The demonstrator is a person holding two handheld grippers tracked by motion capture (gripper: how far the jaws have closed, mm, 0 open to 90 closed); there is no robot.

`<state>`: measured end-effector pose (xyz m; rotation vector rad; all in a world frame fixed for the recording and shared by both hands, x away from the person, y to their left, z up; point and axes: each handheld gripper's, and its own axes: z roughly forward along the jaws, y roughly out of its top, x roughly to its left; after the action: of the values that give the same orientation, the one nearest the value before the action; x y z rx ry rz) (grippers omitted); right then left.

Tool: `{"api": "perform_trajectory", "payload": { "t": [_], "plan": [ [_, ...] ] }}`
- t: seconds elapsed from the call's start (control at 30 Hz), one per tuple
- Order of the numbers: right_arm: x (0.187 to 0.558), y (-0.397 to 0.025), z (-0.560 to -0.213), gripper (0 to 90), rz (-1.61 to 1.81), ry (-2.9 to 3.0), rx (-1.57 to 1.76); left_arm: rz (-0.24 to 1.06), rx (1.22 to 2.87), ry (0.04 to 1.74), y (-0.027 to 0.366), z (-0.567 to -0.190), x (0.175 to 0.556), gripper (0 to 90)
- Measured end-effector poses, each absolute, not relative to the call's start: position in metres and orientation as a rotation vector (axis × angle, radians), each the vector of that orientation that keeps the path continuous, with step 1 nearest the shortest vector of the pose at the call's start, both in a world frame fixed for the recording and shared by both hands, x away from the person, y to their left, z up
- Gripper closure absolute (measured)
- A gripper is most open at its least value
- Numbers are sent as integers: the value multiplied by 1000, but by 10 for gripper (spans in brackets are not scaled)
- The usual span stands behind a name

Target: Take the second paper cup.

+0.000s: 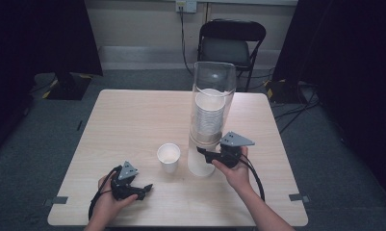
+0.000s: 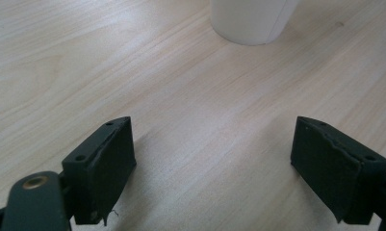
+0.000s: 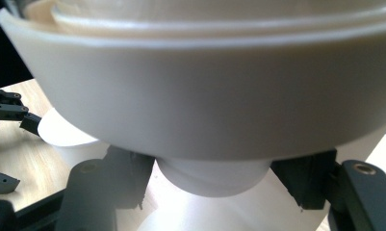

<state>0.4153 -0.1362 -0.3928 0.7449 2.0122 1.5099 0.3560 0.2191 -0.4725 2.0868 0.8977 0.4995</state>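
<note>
Near edge of the table [image 1: 133, 120]: we see the left gripper [image 1: 145, 186] resting low toward the near left corner, jaws spread wide with bare wood between them, holding nothing. Just beyond it, about mid-table, a single white paper cup [image 1: 169, 157] stands upright and looks empty; in the left gripper view its base [image 2: 250, 21] sits ahead of the open jaws, apart from them.

To the right of that cup stands the clear cup dispenser tube [image 1: 211, 115], upright, with a nested stack of paper cups [image 1: 210, 115] inside, mouths up. The right gripper [image 1: 203, 153] reaches in at the tube's lower end. In the right gripper view its jaws sit on either side of the bottom cup [image 3: 212, 175] poking out under the dispenser's collar [image 3: 200, 106]; we judge them closed against it or nearly so, but contact is not clearly visible, so we cannot tell.

Handling note: we judge the cups light, thin-walled and easily crushed, likely snug in the stack. Best to grip the exposed lower wall gently and pull straight down.

Beyond the far edge, a black chair [image 1: 231, 43] stands on the floor.
</note>
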Motion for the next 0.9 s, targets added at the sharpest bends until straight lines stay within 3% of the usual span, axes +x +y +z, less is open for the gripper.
{"api": "perform_trajectory", "payload": {
  "t": [0.7,0.77,0.8,0.9],
  "plan": [
    [416,-138,-398,369,1516,2034,744,500,2087,898,219,-472,356,151],
    [419,-135,-409,377,1366,2158,779,499,2087,899,219,-472,356,151],
    [420,-141,-441,376,1310,2230,826,500,2087,898,219,-472,356,153],
    [413,-144,-455,375,1279,2261,817,500,2092,893,220,-472,356,153]
  ]
}}
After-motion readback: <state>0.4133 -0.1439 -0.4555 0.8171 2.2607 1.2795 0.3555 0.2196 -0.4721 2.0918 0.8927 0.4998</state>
